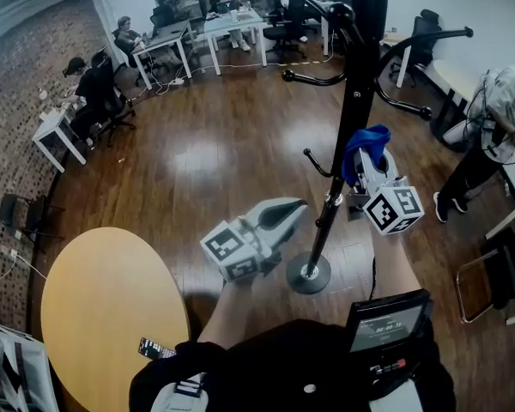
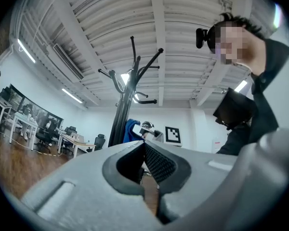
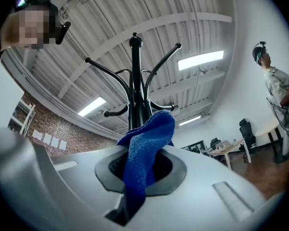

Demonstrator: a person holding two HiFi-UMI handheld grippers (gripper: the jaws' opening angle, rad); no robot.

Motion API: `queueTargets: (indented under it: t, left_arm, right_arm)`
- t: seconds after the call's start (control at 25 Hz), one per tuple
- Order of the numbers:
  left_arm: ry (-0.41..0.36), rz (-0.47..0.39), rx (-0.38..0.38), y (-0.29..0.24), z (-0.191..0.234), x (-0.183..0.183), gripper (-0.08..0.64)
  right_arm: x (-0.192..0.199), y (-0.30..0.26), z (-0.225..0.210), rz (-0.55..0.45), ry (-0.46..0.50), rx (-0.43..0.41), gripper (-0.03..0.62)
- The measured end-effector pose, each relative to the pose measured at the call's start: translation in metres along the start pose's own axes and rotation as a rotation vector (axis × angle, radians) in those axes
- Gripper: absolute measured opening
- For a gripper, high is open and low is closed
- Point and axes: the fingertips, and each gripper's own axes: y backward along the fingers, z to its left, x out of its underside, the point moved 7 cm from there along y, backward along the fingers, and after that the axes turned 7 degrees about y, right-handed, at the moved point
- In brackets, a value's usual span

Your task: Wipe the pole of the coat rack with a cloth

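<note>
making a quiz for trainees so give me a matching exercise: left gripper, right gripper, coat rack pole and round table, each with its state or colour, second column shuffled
Column one
1. left gripper
2. right gripper
3. coat rack pole
4. round table

Column two
A. shut on the blue cloth
B. black, upright
C. shut, nothing between its jaws
D. tan top, with a phone near its edge

Pairs: 1-C, 2-A, 3-B, 4-D

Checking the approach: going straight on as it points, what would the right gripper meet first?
Probably the coat rack pole, directly ahead of the blue cloth the right gripper clamps; gap unclear.
</note>
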Motion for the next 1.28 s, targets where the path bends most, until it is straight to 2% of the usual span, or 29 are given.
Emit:
queueTargets:
  t: [0.08, 0.2, 0.28, 0.36, 0.44, 0.52, 0.68, 0.76, 0.84, 0.92, 1.08, 1.28]
  left_arm:
    - [-0.003, -0.001, -0.002, -0.010, 0.002, -0.002, 0.002]
    - [-0.015, 0.009, -0.008, -0.038, -0.002, -0.006, 0.002]
    - [-0.036, 0.015, -0.023, -0.059, -0.010, -0.007, 0.002]
    - [-0.065, 0.010, -0.054, -0.082, -0.019, -0.006, 0.002]
    - [-0.090, -0.013, -0.111, -0.109, -0.031, -0.006, 0.002]
    - [-0.100, -0.055, -0.194, -0.139, -0.039, -0.008, 0.002]
    - [-0.147, -0.073, -0.313, -0.213, -0.033, -0.012, 0.002]
    - [-0.197, -0.063, -0.368, -0.232, -0.039, -0.007, 0.002]
    - [-0.250, -0.044, -0.444, -0.237, -0.048, -0.001, 0.002]
    - [-0.268, -0.047, -0.503, -0.237, -0.057, 0.003, 0.002]
    - [-0.262, -0.067, -0.544, -0.231, -0.073, 0.002, 0.002]
    - [-0.255, -0.135, -0.607, -0.194, -0.098, 0.008, 0.002]
  right_arm:
    - [0.017, 0.007, -0.003, 0.043, -0.011, -0.017, 0.022]
    - [0.023, 0.012, -0.011, 0.106, 0.010, -0.094, 0.021]
    - [0.013, 0.015, -0.015, 0.136, 0.031, -0.163, 0.021]
    - [-0.012, 0.023, -0.022, 0.092, 0.026, -0.235, 0.023]
    - [-0.042, 0.033, -0.038, 0.006, -0.010, -0.305, 0.021]
    - [-0.061, 0.036, -0.064, -0.030, -0.052, -0.384, 0.023]
    - [-0.061, 0.016, -0.128, 0.018, -0.105, -0.514, 0.023]
    - [-0.055, 0.012, -0.142, 0.029, -0.140, -0.558, 0.023]
    - [-0.049, 0.013, -0.144, 0.031, -0.183, -0.612, 0.022]
    - [-0.046, 0.016, -0.143, 0.036, -0.215, -0.663, 0.023]
    - [-0.051, 0.012, -0.137, 0.038, -0.270, -0.683, 0.023]
    - [-0.047, 0.025, -0.099, 0.080, -0.223, -0.747, 0.023]
